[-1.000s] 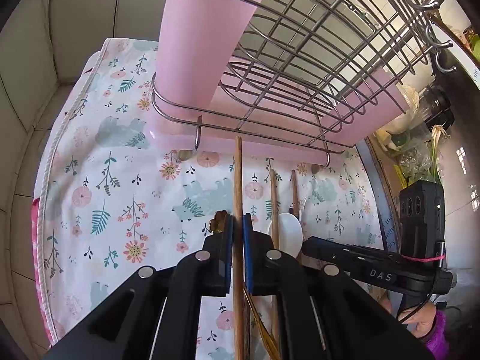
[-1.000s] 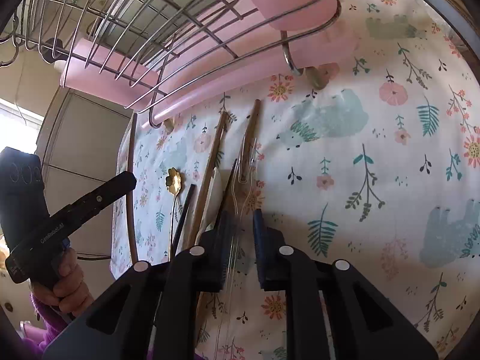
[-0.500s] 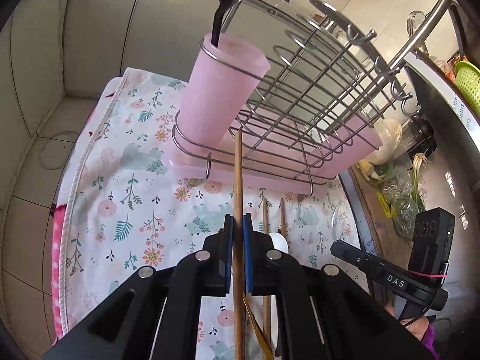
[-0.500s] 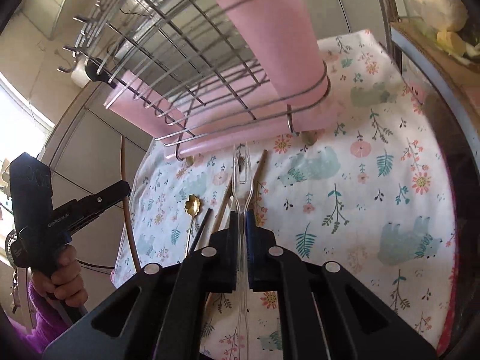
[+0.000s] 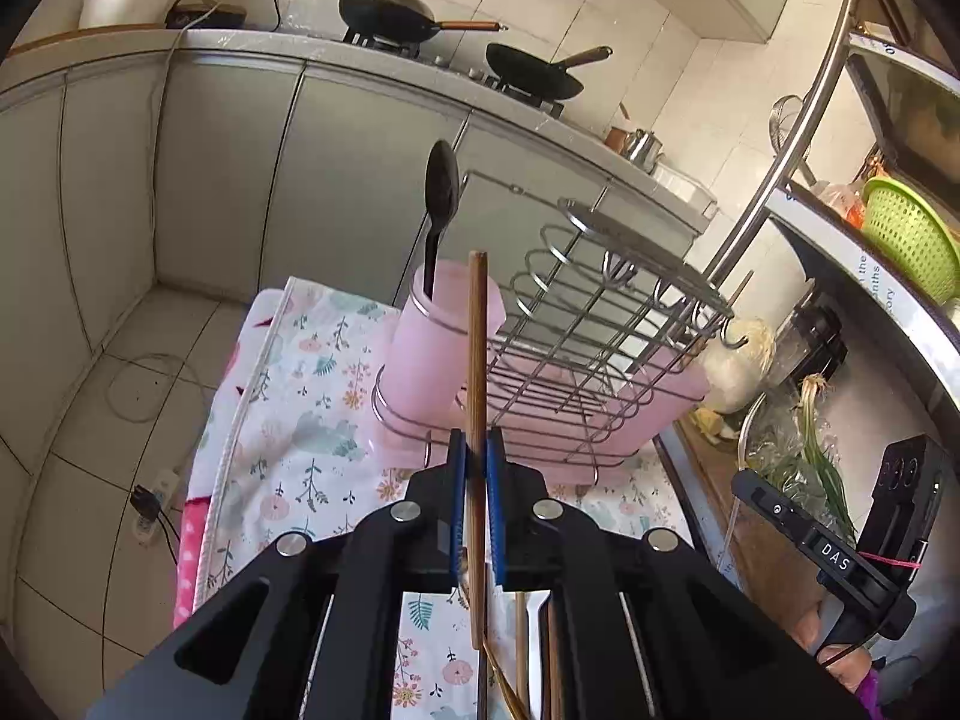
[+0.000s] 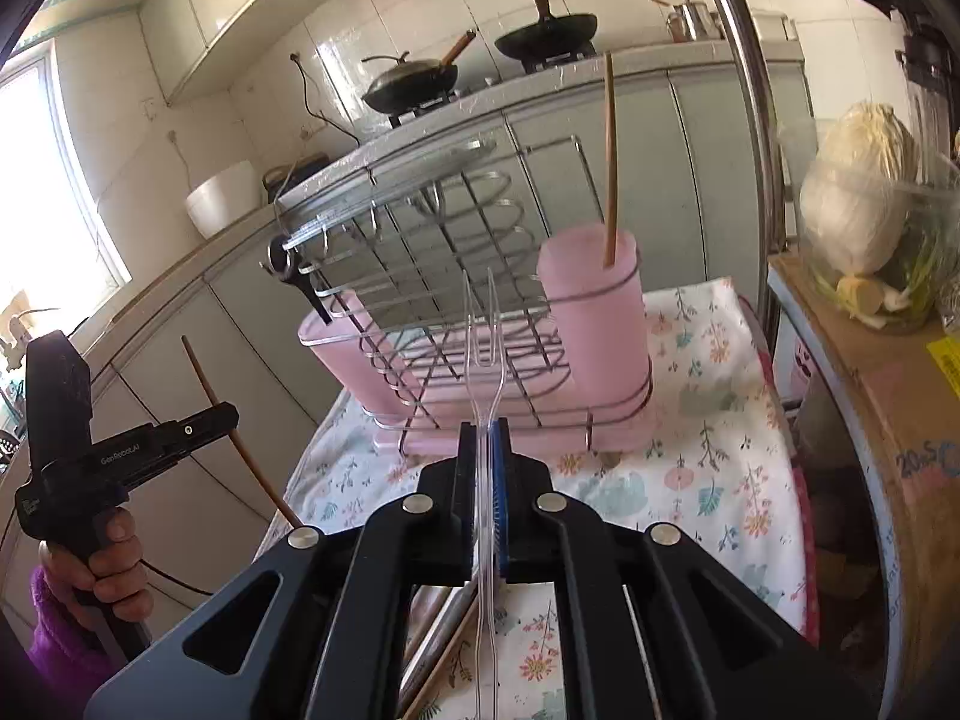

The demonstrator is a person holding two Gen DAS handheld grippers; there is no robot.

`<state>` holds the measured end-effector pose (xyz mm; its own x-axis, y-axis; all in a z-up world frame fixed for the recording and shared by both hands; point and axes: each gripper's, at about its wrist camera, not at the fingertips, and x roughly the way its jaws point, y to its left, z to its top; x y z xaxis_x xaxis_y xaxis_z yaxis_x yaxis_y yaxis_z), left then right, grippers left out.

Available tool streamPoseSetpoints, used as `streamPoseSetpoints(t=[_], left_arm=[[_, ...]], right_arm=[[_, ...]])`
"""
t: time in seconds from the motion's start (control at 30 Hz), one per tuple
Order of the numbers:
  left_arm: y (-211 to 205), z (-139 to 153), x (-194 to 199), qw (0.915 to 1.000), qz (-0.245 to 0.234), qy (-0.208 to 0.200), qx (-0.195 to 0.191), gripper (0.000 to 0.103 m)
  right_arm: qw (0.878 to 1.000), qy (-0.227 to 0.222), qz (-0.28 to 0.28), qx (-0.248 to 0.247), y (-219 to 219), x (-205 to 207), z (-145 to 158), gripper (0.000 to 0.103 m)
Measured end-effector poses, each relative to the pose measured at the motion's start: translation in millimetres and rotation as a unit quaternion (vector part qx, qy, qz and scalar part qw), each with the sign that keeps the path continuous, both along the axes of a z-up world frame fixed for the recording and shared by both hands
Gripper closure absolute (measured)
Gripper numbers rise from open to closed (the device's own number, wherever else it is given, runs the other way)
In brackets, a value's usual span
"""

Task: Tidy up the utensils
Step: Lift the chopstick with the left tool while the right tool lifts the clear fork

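Observation:
My left gripper (image 5: 474, 450) is shut on a wooden chopstick (image 5: 477, 360) and holds it upright above the flowered cloth (image 5: 300, 420), in front of a wire dish rack (image 5: 600, 324). A pink cup (image 5: 438, 354) at the rack's left end holds a black spoon (image 5: 438, 210). My right gripper (image 6: 486, 438) is shut on a clear plastic fork (image 6: 483, 336), tines up, facing the rack (image 6: 444, 252). Another pink cup (image 6: 594, 312) on that side holds one chopstick (image 6: 610, 156). The left gripper (image 6: 174, 429) with its chopstick also shows in the right wrist view.
More chopsticks (image 5: 522, 642) and other utensils lie on the cloth under the grippers. A kitchen counter with two black woks (image 5: 390, 12) stands behind. A cabbage (image 6: 858, 180) on a cardboard box and a shelf with a green basket (image 5: 906, 234) stand at the right.
Both grippers have risen from the cloth and tilted up to face the rack. The right gripper shut on the clear fork and lifted it. The left lifted its chopstick.

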<state>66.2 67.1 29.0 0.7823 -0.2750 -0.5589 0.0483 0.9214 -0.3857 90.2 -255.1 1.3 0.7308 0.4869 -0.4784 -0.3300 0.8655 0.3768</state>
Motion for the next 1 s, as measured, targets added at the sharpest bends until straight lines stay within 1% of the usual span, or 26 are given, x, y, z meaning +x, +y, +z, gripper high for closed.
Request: streamPoseSetpoints(t=[0.13, 0.27, 0.4, 0.6, 0.7, 0.83, 1.0], left_arm=[[5, 26, -5, 0.9994, 0.008, -0.034, -0.003, 0.097], [8, 55, -7, 0.9973, 0.017, -0.071, -0.003, 0.097], [13, 83, -4, 0.9938, 0.026, -0.107, -0.006, 0.097], [19, 121, 3, 0.9874, 0.037, -0.154, -0.006, 0.097], [21, 135, 10, 0.9844, 0.042, -0.171, -0.005, 0.097], [23, 146, 24, 0.9806, 0.054, -0.189, 0.002, 0.097], [23, 141, 45, 0.9773, 0.068, -0.199, 0.029, 0.097]], right_arm=[[0.999, -0.051, -0.013, 0.010, -9, 3, 30, 0.098], [0.994, -0.100, -0.029, 0.017, -15, 7, 62, 0.098], [0.988, -0.148, -0.046, 0.025, -23, 17, 89, 0.098], [0.976, -0.202, -0.072, 0.038, -31, 41, 116, 0.098], [0.970, -0.227, -0.087, 0.030, -30, 51, 122, 0.098], [0.963, -0.248, -0.099, 0.016, -27, 67, 119, 0.098], [0.961, -0.257, -0.106, 0.004, -19, 88, 101, 0.098]])
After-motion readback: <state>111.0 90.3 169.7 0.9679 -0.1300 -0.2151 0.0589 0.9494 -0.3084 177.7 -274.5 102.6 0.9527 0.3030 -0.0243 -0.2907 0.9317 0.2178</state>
